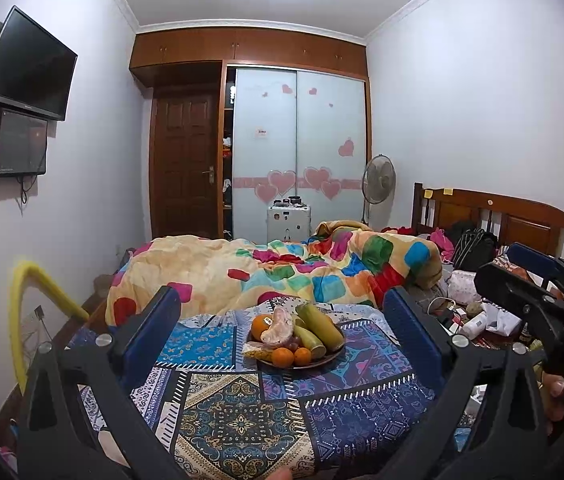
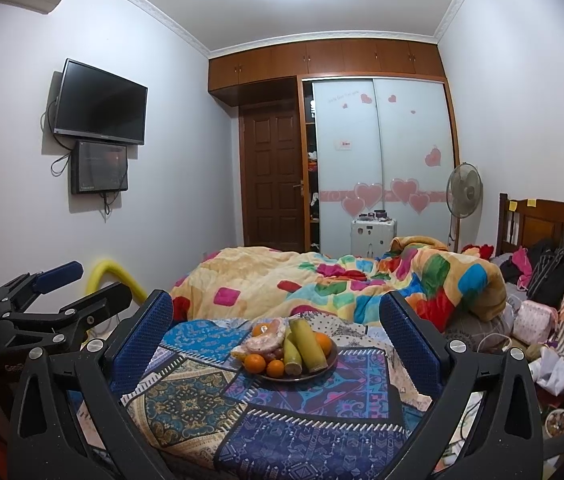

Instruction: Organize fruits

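While both grippers hang back from the bed, I log the layout: fruit is all heaped on one dark plate (image 1: 331,354) sitting on the patterned cloth (image 1: 242,412), with the quilt (image 1: 282,272) bunched behind it. Left gripper (image 1: 282,344) has its jaws spread wide, nothing between the blue pads; right gripper (image 2: 278,344) likewise wide and empty. Each camera frames the plate between its own fingers, so I judge both are held centred on the pile to keep either free to approach.

Contents: two green-yellow stalks (image 1: 321,326) leaning across the top, a bagged pale-pink fruit (image 1: 278,326) propped against them, oranges (image 1: 283,357) at the near rim and one (image 1: 261,326) at the far left, a yellowish piece (image 1: 256,352) at the left rim. Something dark red sits under the bag; I cannot tell what.

The long pieces rest on the round ones, so the pile looks loosely stacked; lifting an orange from underneath could roll the rest.

Stage: ambiguous. This heap fits fruit gathered onto the plate as the sorted result, or a mixed pile awaiting sorting elsewhere. No other container is visible on the cloth
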`<state>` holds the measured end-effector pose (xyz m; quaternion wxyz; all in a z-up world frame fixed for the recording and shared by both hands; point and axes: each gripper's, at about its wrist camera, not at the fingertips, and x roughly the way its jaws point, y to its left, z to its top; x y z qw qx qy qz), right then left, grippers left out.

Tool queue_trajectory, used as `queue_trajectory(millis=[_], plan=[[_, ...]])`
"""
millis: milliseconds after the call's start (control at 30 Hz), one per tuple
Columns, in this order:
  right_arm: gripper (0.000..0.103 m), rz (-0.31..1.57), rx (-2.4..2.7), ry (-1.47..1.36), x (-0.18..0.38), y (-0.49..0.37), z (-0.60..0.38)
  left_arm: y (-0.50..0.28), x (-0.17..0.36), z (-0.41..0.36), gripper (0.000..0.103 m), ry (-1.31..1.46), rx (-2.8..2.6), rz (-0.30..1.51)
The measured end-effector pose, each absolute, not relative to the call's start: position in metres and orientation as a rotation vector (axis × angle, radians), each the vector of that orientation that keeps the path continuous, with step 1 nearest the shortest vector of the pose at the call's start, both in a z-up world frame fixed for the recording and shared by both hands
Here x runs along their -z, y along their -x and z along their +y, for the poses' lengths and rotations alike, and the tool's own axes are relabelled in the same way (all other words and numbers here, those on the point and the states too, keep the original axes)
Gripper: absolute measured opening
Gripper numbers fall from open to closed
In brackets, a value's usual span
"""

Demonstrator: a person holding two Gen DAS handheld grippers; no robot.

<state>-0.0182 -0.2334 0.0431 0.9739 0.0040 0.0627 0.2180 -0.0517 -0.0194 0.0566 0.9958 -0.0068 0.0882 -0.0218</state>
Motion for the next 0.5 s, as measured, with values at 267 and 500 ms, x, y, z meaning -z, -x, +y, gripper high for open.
queue_trajectory(millis=[267,500], plan=[[0.103,0.127,-0.440,-0.009,-0.0433,0.0182,-0.2338,0.0499,-0.0572,-0.0226,0.103,0.011,0.053,0.179],[0.103,0.136,-0.440,-0.008,-0.0433,0.0163,-0.2331,0.0513,-0.0564,-0.0264,0.103,0.003,0.049,0.174]])
